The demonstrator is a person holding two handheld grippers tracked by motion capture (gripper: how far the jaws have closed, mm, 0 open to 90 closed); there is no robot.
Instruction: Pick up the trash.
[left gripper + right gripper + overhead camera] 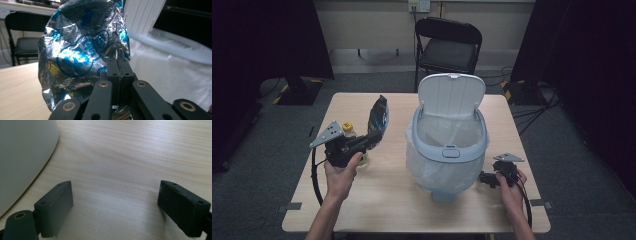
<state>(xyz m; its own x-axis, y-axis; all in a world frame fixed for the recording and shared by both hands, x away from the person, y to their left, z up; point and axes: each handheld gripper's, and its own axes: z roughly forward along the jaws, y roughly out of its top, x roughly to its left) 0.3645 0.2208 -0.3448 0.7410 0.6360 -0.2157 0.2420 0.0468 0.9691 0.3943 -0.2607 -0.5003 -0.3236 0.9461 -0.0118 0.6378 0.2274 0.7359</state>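
The left gripper [371,136] has its jaws pressed together on the lower edge of a crumpled foil snack bag [378,116], which stands up from the tips, clear of the table [387,200]. In the left gripper view the silver-and-blue foil [82,57] rises directly above the closed tips, creased and puckered. It looks empty or nearly so: light, limp, noisy, and slick on its metallised face, so a pinch on a doubled fold near the edge, as here, seems the safest hold; a single flat layer could slide out.

To the right of these tongs stands the white lidded bin [447,150], lid tipped up and back, its clear liner open. The rim sits roughly level with the bag, so I judge the bag needs carrying over the near wall rather than into it. Just behind the left gripper stands a small yellow-capped bottle [347,129], close enough to be knocked.

The right gripper [486,179] rests low beside the bin's base, jaws wide apart over bare wood [115,170], holding nothing.
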